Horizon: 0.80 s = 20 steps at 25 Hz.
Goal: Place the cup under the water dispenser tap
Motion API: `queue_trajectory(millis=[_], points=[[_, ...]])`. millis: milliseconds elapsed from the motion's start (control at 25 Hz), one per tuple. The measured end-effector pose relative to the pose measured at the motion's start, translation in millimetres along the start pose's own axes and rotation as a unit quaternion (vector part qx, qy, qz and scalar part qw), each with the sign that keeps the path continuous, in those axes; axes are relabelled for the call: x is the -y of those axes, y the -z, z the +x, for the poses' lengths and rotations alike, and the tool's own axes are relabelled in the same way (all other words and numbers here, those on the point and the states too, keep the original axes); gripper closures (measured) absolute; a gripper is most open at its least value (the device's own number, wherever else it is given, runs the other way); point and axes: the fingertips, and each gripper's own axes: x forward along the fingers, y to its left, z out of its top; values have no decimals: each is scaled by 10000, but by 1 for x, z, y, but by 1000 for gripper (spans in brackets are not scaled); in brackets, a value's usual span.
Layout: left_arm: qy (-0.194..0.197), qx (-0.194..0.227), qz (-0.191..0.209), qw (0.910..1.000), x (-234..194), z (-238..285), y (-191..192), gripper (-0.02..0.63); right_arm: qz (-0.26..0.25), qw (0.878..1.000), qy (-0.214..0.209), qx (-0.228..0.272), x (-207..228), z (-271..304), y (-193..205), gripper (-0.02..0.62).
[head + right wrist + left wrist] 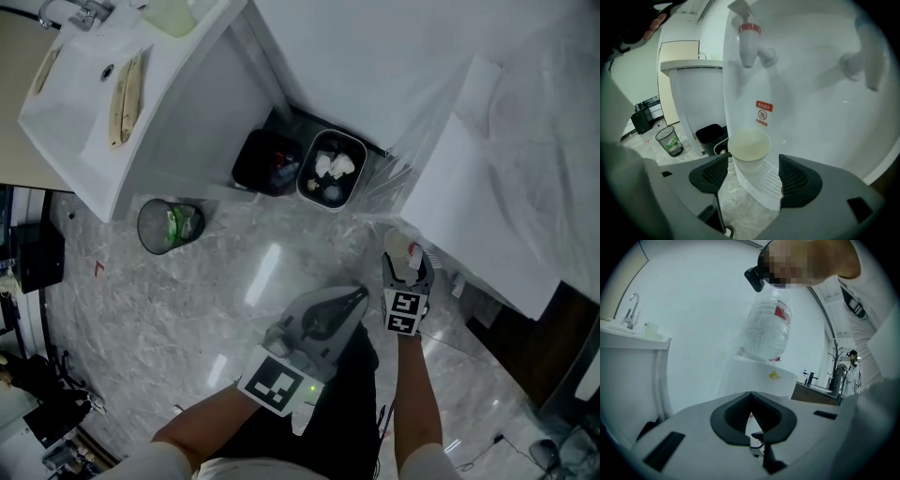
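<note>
A white paper cup (pixel 749 150) stands upright on the drip grille (pixel 771 185) of the white water dispenser (pixel 811 117), right below the red-capped tap (pixel 748 42). My right gripper (pixel 752 176) is open; its dark pads flank the cup without pressing on it, the left pad closer. From the head view the cup (pixel 401 246) sits at the tips of the right gripper (pixel 408 255). My left gripper (pixel 352 298) hangs lower left of it, shut and empty, its tips (pixel 751 397) meeting. It faces the dispenser's plastic-wrapped bottle (pixel 766 329).
A black bin (pixel 267 161) and a white bin (pixel 330 169) with rubbish stand left of the dispenser. A mesh wastebasket (pixel 171 225) sits on the marble floor beside the sink counter (pixel 94 103). A second tap (pixel 862 65) juts out at right. A person (pixel 851 369) stands far behind.
</note>
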Motion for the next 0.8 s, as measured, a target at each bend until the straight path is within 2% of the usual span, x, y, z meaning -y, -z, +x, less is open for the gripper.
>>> queue_trajectory(millis=[120, 240, 360, 520, 640, 720, 800], points=[[27, 1, 57, 10000, 9, -6, -12, 603, 36, 10000, -49, -4, -10, -34, -14, 288], [111, -6, 202, 9997, 22, -14, -31, 603, 70, 9997, -174, 131, -24, -79, -44, 288], [100, 100, 121, 9998, 37, -25, -58, 603, 164, 9978, -351, 542, -38, -135, -94, 291], [131, 74, 211, 9997, 60, -43, -98, 603, 326, 9922, -486, 1101, -44, -211, -172, 296], [198, -26, 308, 9993, 78, -55, -126, 603, 509, 9889, -537, 1288, -42, -263, -224, 303], [253, -63, 324, 9991, 92, -64, -145, 603, 512, 9887, -499, 1319, -41, -299, -249, 351], [291, -53, 337, 9990, 106, -77, -163, 603, 521, 9858, -435, 1534, -41, -335, -274, 432]])
